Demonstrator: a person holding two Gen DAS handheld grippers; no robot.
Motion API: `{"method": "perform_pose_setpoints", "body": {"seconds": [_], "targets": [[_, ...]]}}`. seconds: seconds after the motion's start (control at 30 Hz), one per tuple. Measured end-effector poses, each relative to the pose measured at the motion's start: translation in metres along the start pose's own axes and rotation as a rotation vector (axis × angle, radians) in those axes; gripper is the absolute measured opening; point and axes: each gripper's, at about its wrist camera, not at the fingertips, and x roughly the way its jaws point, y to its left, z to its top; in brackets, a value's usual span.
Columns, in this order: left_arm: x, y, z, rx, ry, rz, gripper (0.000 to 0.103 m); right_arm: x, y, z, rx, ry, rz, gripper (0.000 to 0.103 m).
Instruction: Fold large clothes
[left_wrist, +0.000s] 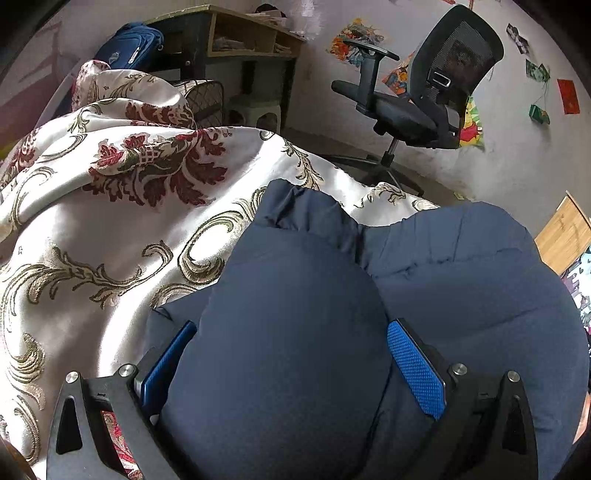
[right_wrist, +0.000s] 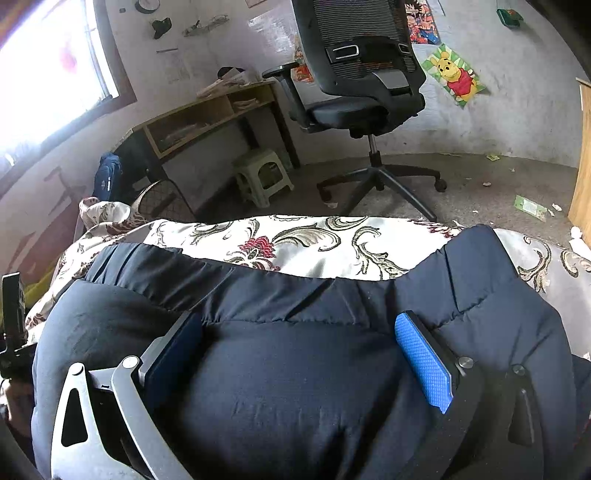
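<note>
A puffy navy blue padded jacket lies on a bed covered with a cream floral cloth. My left gripper has its jaws wide apart, and a thick bulge of the jacket fills the gap between the blue pads. In the right wrist view the same jacket bulges between the wide-apart fingers of my right gripper, blue pad at the right. Both grippers press down into the jacket. The floral cloth shows beyond it.
A black office chair stands on the floor past the bed edge. A wooden desk with a small stool beneath is at the back left. A blue bag sits near the desk. A wooden panel is at right.
</note>
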Motion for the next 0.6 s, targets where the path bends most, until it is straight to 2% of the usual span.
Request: {"method": "perform_pose_setpoints", "body": {"seconds": [0.6], "targets": [[-0.0003,-0.0004,-0.0036,0.003,-0.002,0.009,0.103,-0.0035,0.0003,0.0007,-0.010,-0.009,-0.012,0.102]]}}
